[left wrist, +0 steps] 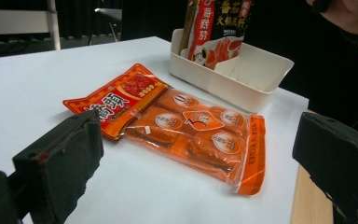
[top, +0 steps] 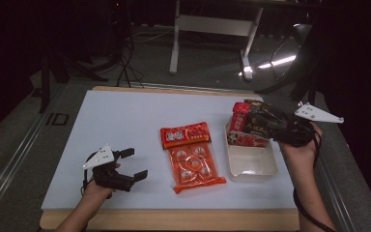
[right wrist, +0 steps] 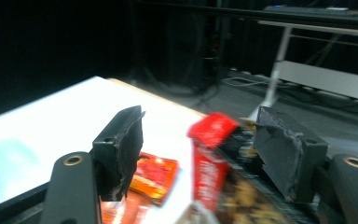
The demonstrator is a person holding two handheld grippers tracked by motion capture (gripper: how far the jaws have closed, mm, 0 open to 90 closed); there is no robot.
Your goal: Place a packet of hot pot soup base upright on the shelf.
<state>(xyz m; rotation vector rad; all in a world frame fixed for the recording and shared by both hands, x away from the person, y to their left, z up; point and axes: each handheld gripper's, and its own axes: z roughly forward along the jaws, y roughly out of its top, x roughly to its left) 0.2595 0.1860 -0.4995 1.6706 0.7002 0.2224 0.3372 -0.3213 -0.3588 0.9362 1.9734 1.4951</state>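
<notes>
Red sauce packet [left wrist: 113, 102] with white Chinese characters, overlapping orange pouch [left wrist: 200, 135]

Two snack packs [top: 192, 155] mid-table; tub [top: 251, 162] right of them, packets [top: 249, 124] standing in tub's far end.

Dark room; grey floor [top: 207, 72]; white desk frame [top: 212, 29]; black cables [top: 125, 63].
</notes>
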